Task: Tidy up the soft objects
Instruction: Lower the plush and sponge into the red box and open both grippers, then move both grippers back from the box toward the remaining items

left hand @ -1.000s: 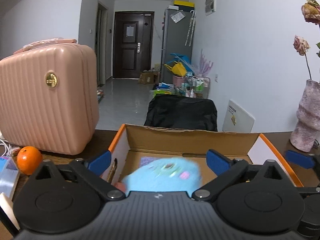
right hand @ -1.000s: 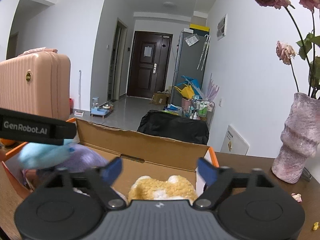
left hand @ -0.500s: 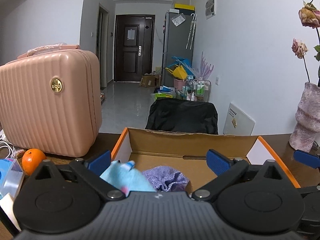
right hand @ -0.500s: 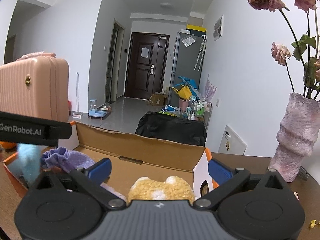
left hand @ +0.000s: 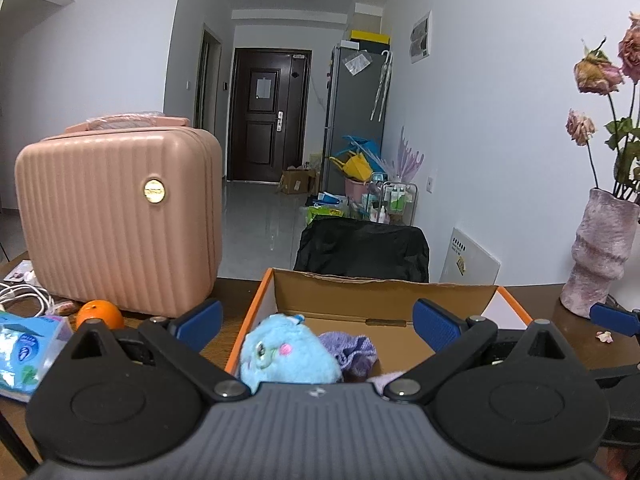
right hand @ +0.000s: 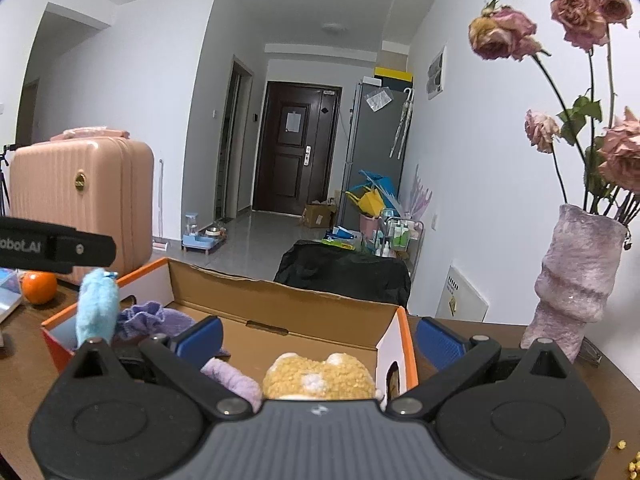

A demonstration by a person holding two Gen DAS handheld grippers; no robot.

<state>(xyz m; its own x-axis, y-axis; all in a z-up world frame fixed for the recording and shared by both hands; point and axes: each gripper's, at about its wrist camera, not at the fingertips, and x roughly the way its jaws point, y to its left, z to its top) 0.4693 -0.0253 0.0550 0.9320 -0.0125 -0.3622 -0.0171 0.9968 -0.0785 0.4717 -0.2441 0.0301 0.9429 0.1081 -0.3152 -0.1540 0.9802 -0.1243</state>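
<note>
blue plush (left hand: pixel 286 354) now rests in the cardboard box (left hand: pixel 384 294) (near left); left gripper (left hand: pixel 316 320) and right gripper (right hand: pixel 318 338) both gape wide, empty.

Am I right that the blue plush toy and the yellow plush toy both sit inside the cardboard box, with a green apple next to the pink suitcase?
Nearly. The fruit by the pink suitcase is an orange, not a green apple, as the left wrist view shows. The blue plush toy and yellow plush toy do sit inside the cardboard box.

Even indoor light, sharp, fisheye-warped edges.
</note>
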